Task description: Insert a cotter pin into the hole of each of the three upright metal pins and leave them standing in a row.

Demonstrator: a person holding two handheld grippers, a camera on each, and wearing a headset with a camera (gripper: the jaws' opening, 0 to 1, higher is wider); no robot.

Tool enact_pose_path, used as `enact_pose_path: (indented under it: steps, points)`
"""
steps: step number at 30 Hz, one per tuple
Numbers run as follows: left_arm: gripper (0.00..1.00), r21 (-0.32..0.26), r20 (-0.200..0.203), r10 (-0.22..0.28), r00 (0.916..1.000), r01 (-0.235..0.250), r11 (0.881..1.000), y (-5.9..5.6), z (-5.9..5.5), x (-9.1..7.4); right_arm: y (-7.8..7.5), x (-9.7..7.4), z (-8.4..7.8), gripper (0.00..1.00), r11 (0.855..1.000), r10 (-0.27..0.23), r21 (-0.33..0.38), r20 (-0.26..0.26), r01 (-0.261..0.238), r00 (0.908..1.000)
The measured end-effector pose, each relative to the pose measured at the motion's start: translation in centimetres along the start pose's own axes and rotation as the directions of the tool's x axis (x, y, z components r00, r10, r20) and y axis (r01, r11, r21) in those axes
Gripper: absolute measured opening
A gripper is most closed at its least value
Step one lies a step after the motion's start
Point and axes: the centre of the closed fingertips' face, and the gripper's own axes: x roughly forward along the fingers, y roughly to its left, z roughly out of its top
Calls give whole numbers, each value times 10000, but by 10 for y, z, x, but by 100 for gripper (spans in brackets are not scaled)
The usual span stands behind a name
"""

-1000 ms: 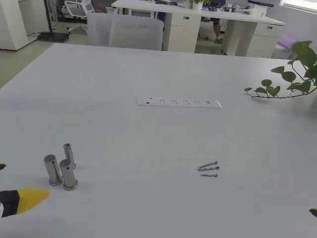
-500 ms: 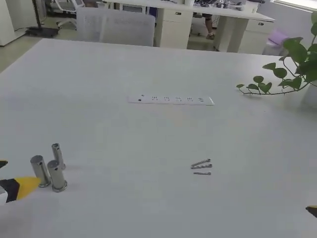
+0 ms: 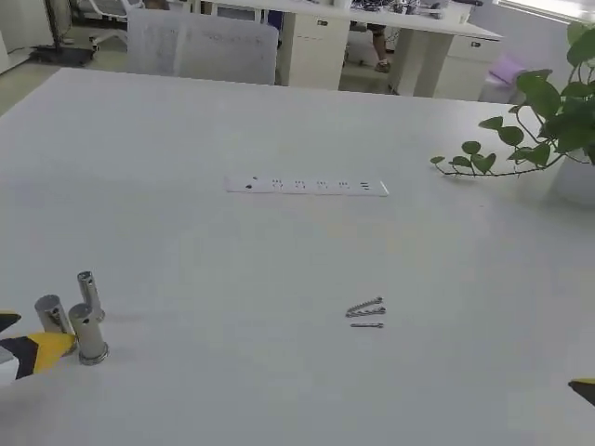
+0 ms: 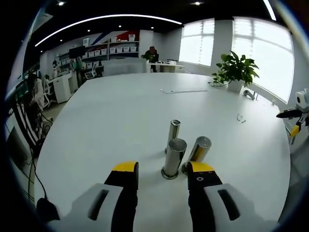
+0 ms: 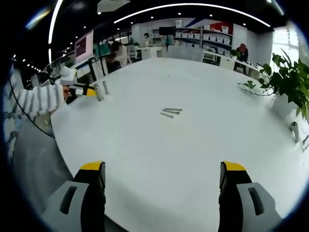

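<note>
Three upright metal pins stand clustered at the table's near left; in the left gripper view they rise just ahead of the jaws. My left gripper is open, its yellow fingertips right beside the nearest pins, holding nothing. Several cotter pins lie loose mid-table, also seen small in the right gripper view. My right gripper hangs open and empty over the table's near right edge, well short of the cotter pins; its tip peeks in at the lower right.
A white power strip lies across the table's middle. A potted plant trails leaves over the far right. A grey chair stands behind the far edge. A person's striped sleeve holds the left gripper.
The head camera has panned right and down. My left gripper's yellow tip has closed in on the metal pins. The pins and cotter pins have stayed put.
</note>
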Motion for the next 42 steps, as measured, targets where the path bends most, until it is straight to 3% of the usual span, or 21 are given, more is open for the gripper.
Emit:
enact_pose_path:
  steps: [4,14,29,36,42]
  points:
    - [39,125,6,34,10000,-34,9999,1,1,2,-1,0,1,99,9998,-70,183,154,68,9999]
    - [30,-16,-247,-233,9994,233,9997,-10,-2,9,-3,-1,1,99,9999,-108,132,144,106,9998]
    - [22,-365,-373,-414,9984,401,9985,-12,-4,16,-1,-1,1,98,9999,-118,9,173,117,9998]
    - [13,-102,-473,-537,9974,533,9985,-17,-7,18,-2,-1,1,97,9998,-207,2,252,207,9995]
    - [12,332,-433,-235,9988,249,9991,-14,-6,18,-1,-1,0,96,9998,-194,44,320,193,9993]
